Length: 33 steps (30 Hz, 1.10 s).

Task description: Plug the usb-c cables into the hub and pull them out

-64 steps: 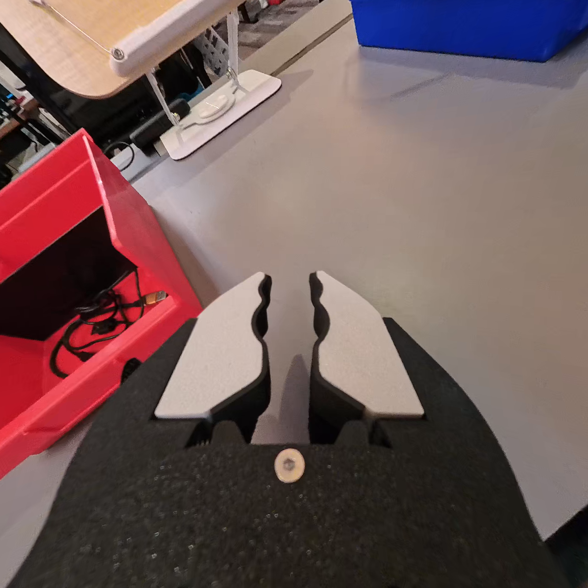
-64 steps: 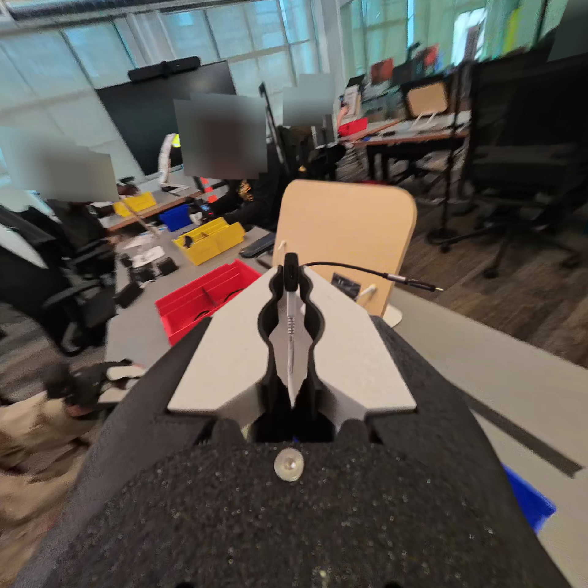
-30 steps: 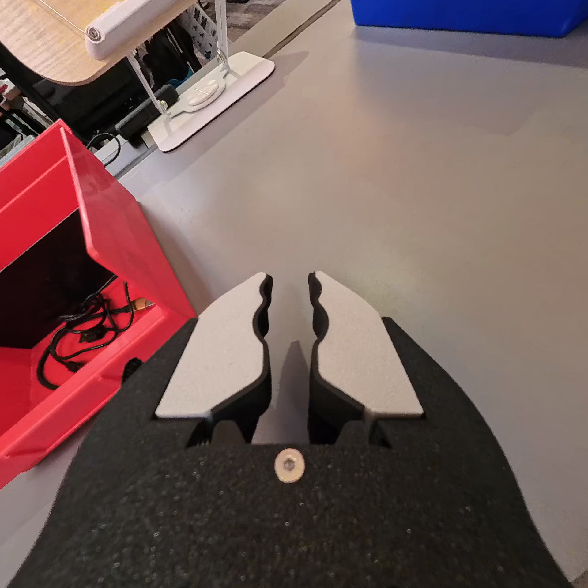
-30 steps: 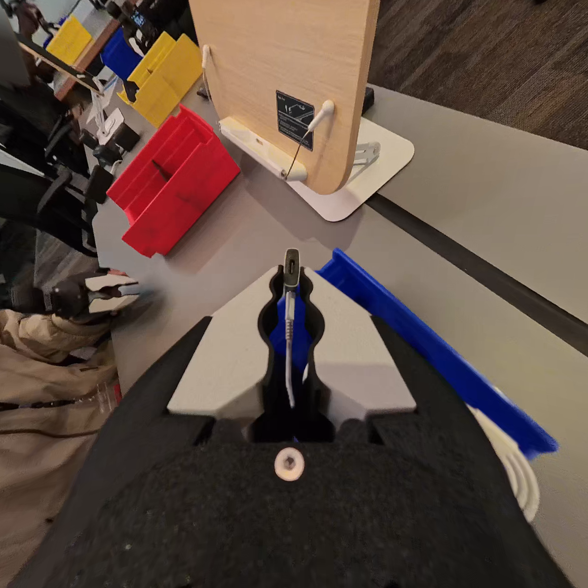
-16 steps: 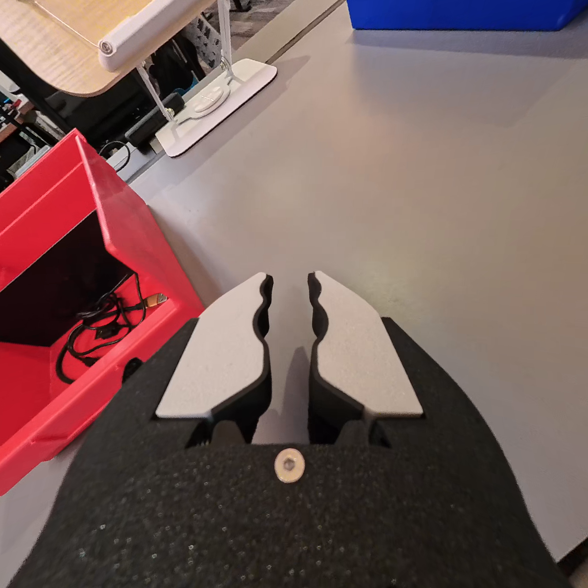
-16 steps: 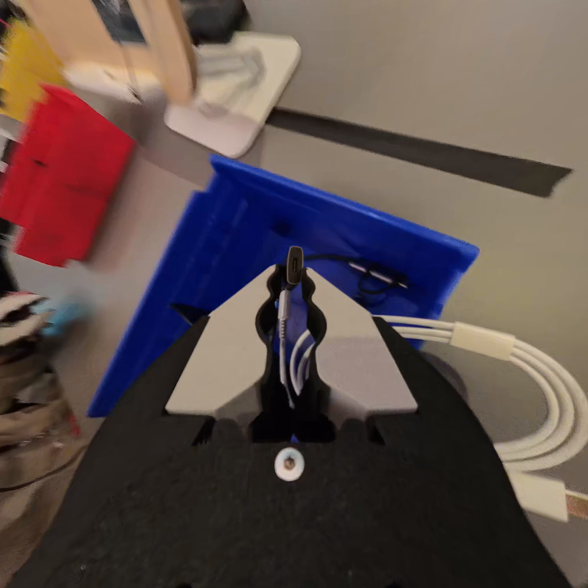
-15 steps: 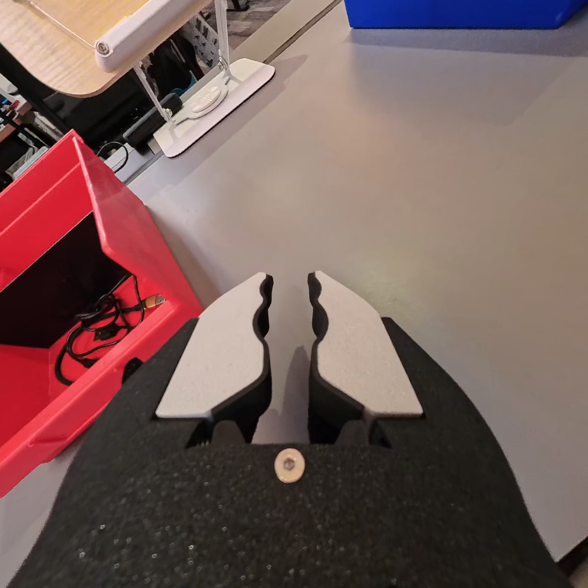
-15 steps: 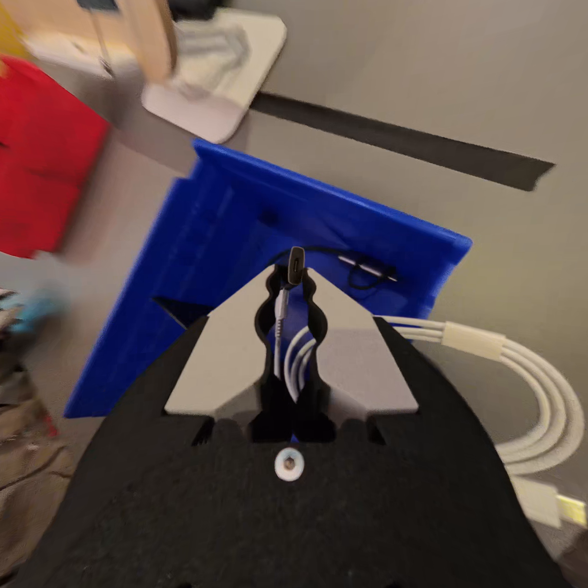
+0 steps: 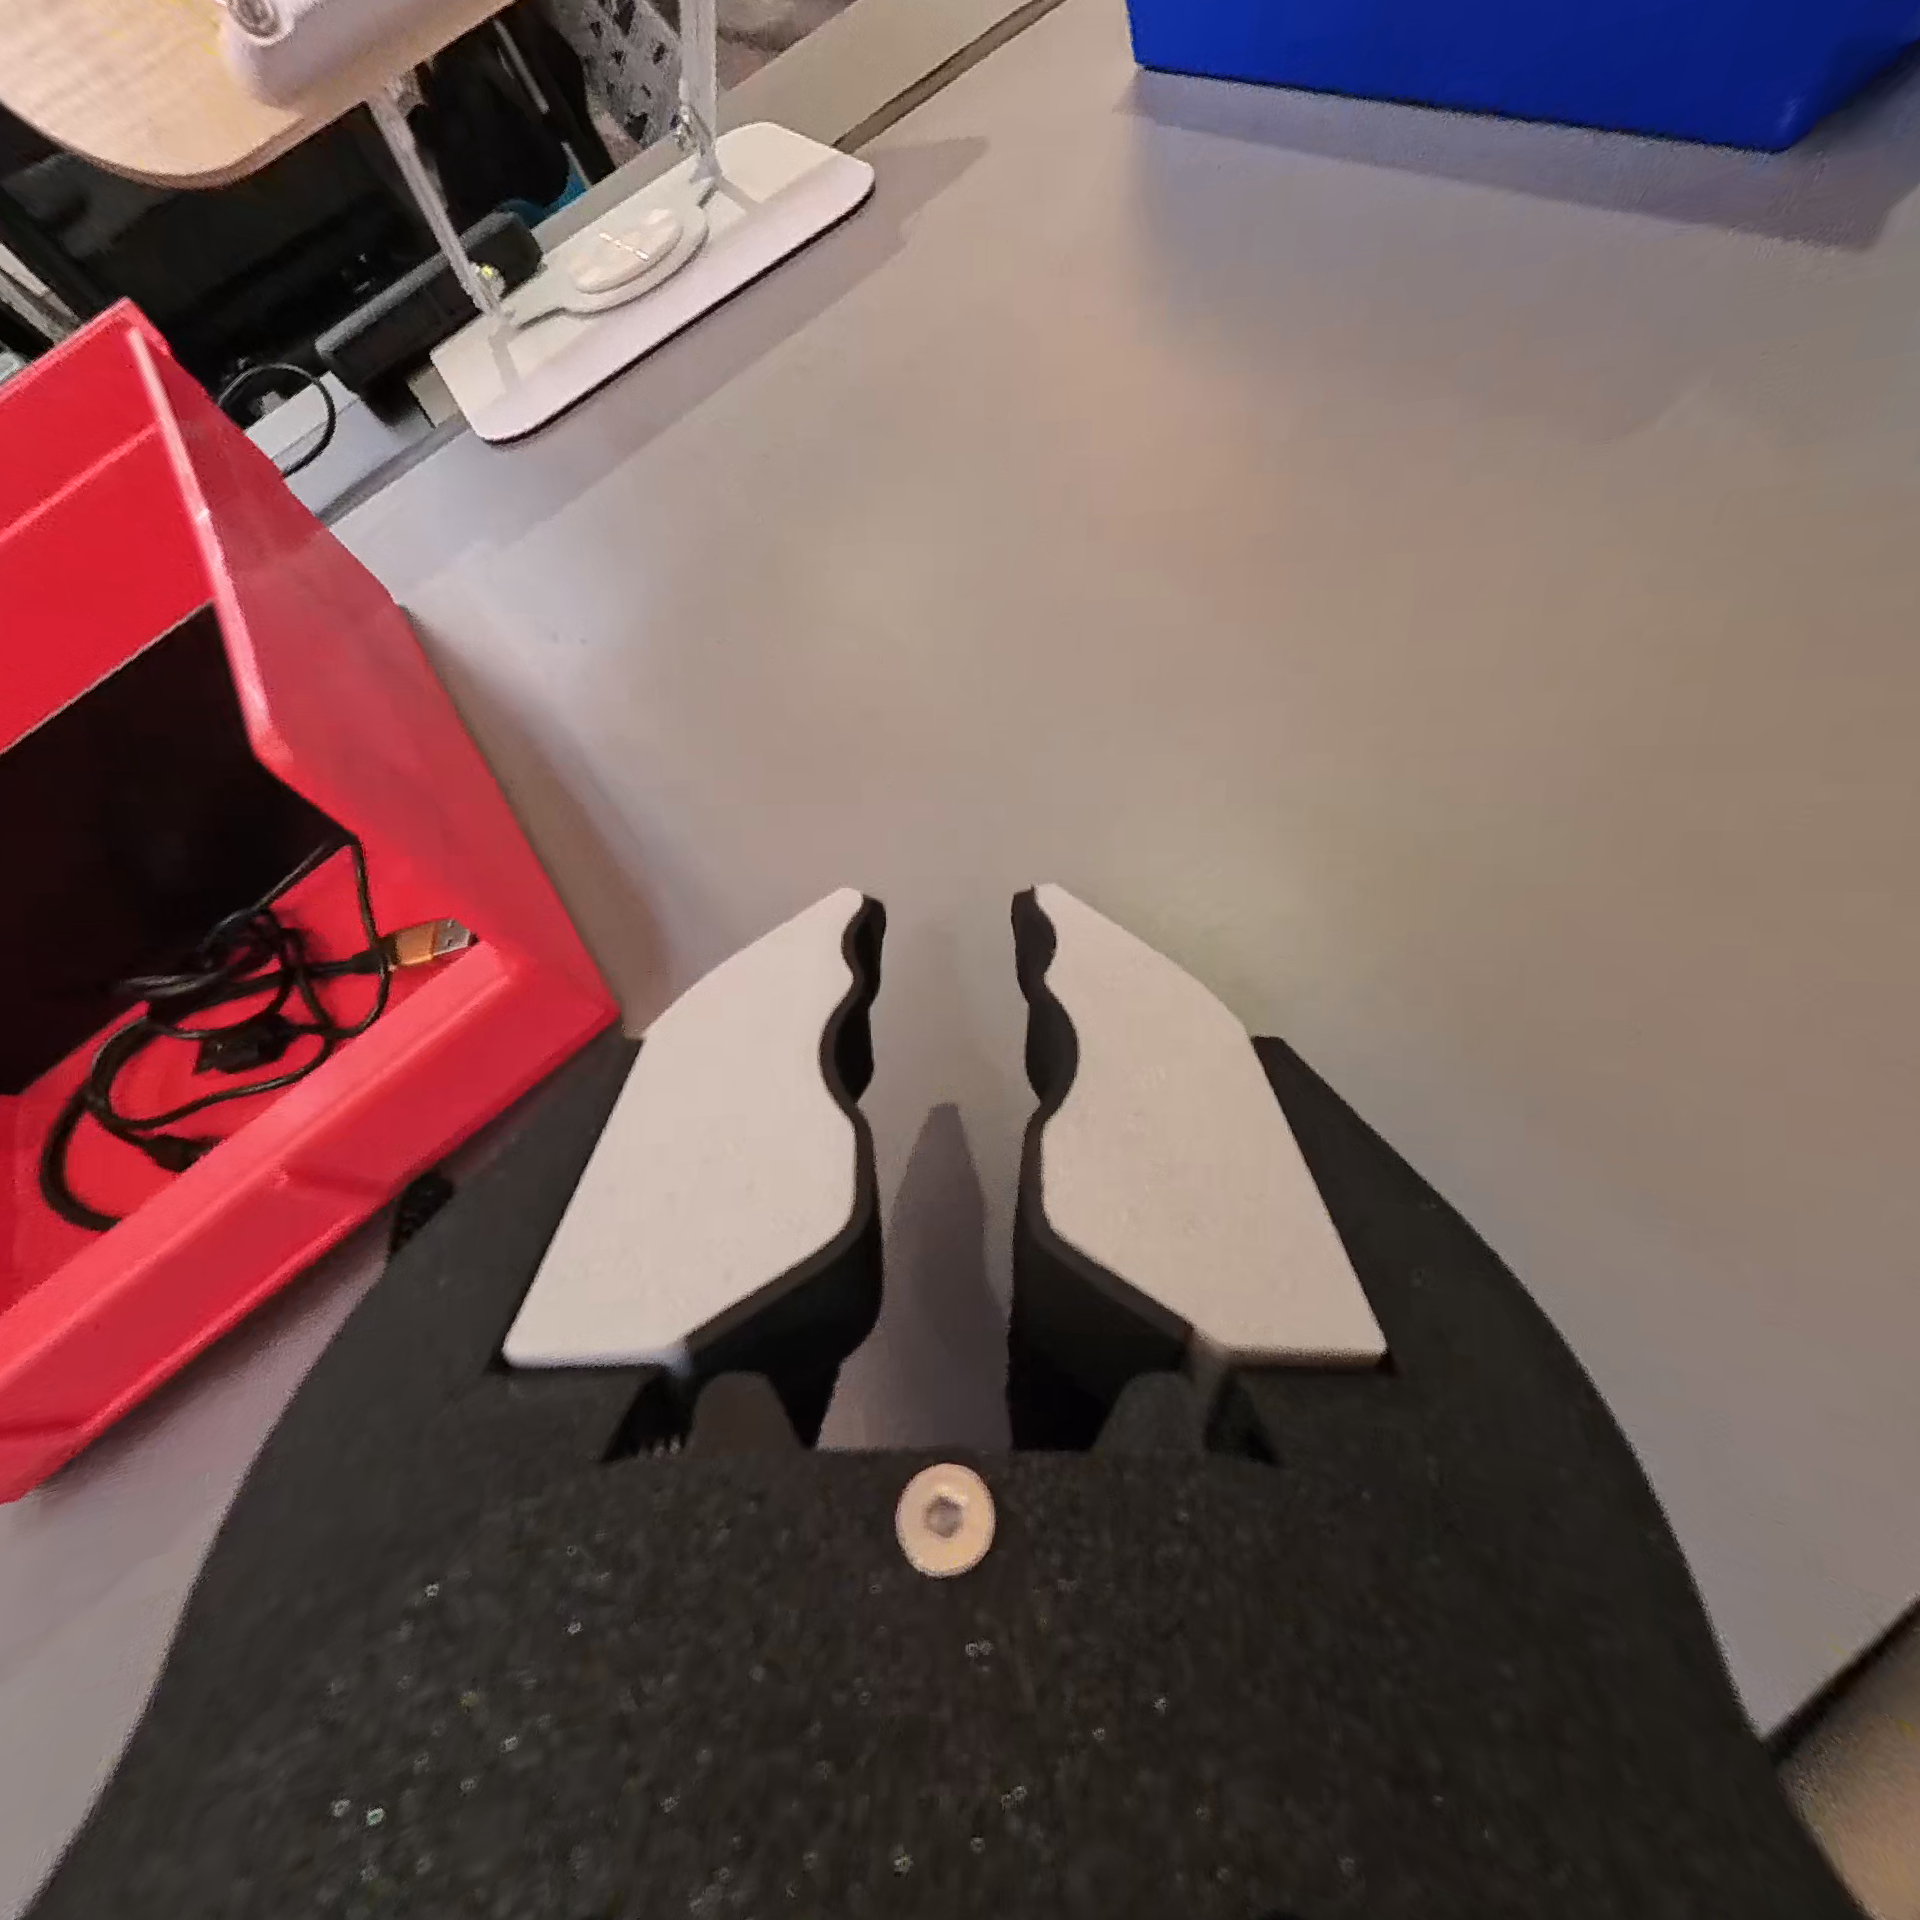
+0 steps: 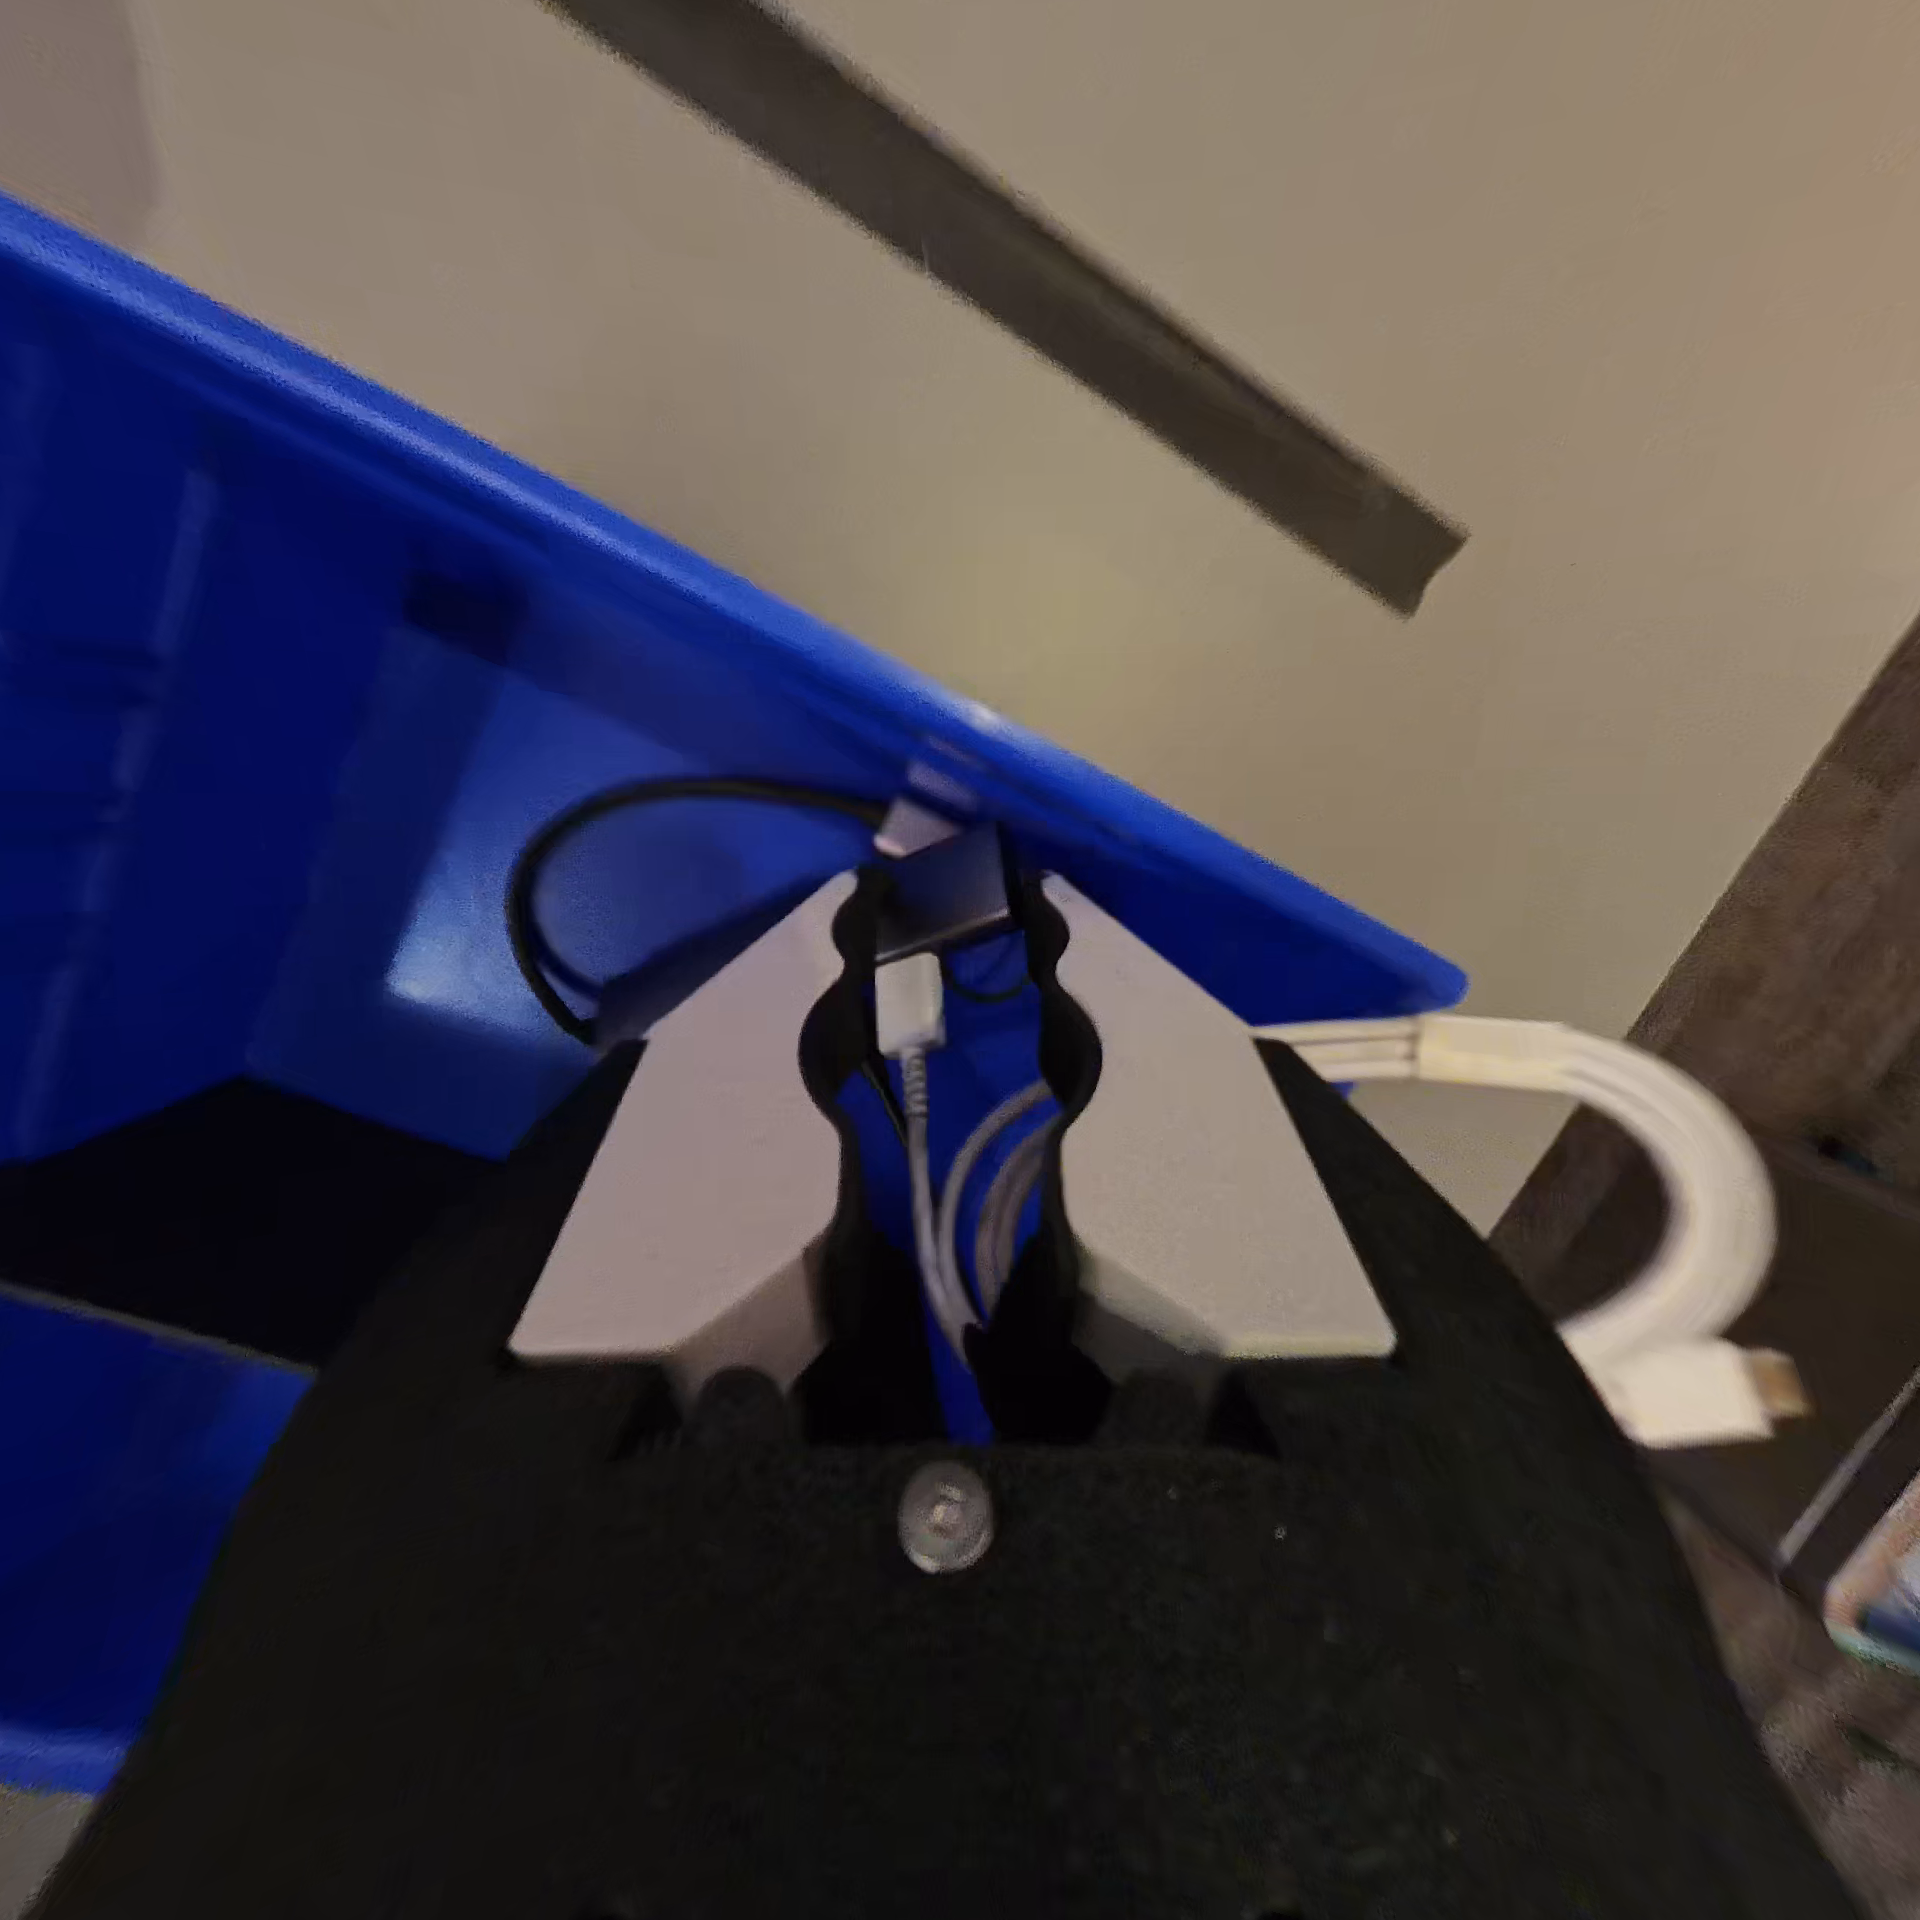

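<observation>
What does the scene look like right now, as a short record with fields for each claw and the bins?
Left claw: open, empty, above the grey table
Right claw: over the blue bin, jaws apart, grey hub between the tips; grip unclear
White cable: plug meets the hub's near edge
Red bin: holds a black cable

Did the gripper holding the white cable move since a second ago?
Yes. The right gripper swung down toward the blue bin. Before, it faced the wooden stand beyond the bin; now its tips are over the bin's inside, jaws open around the white cable.
</observation>
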Tool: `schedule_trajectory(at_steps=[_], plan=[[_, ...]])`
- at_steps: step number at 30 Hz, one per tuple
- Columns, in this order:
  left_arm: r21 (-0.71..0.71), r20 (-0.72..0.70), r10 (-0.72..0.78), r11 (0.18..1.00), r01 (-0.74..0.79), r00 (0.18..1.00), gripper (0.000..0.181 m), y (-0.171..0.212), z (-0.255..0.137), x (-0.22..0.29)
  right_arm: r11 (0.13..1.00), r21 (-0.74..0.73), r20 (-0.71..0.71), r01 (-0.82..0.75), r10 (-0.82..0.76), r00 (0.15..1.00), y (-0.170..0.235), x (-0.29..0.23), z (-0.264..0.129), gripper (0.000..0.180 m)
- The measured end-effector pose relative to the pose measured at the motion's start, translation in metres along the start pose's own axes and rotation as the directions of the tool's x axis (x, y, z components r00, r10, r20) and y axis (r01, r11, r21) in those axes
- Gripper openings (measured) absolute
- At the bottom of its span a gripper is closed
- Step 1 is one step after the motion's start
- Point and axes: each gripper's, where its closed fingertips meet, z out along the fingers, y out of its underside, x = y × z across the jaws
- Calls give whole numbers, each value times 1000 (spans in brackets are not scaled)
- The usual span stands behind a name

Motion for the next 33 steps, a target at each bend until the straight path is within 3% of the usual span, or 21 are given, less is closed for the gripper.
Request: schedule_trajectory(at_steps=[1, 3, 6, 9, 11, 13, 16, 19, 20, 24, 28, 33], plan=[[-4, 6, -1, 1000, 1, 1000, 25, 1, 0, -2, 996, 87, -12, 0, 1, 1000, -14, -2, -13, 22], [-7, 27, 4, 1000, -4, 1000, 26, 4, -1, -8, 967, 254, -50, -11, 25, 998, -36, -1, -55, 27], [-3, 43, -20, 1000, 20, 999, 27, 4, -2, -14, 849, 527, -49, -28, 63, 997, -53, -15, -141, 30], [-15, 28, -98, 995, 98, 995, 27, 7, -1, -18, 711, 701, 40, -55, 39, 998, -32, -60, -202, 30], [-14, 8, -152, 988, 152, 988, 26, 7, -1, -19, 623, 774, 116, -115, 39, 993, -2, -97, -216, 30], [-10, 4, -198, 980, 198, 980, 26, 7, -2, -23, 542, 814, 221, -211, 47, 974, 34, -141, -206, 30], [6, 7, -243, 970, 243, 970, 27, 6, -3, -30, 513, 794, 320, -326, 102, 942, 89, -205, -162, 30], [5, -4, -279, 960, 279, 960, 27, 8, -4, -31, 477, 822, 273, -311, 149, 950, 127, -243, -136, 19], [6, -7, -287, 958, 287, 958, 27, 8, -4, -31, 485, 822, 234, -298, 190, 953, 132, -243, -135, 18], [6, 1, -292, 956, 292, 956, 27, 11, -7, -36, 458, 866, 168, -200, 110, 980, 122, -245, -152, 18], [71, -73, -304, 949, 309, 950, 3, -1, -10, -34, 518, 829, 205, -211, 70, 976, 124, -255, -134, 19], [32, -123, -286, 956, 292, 950, 24, -31, -18, -54, 567, 817, 101, -108, 43, 994, 137, -256, -125, 18]])
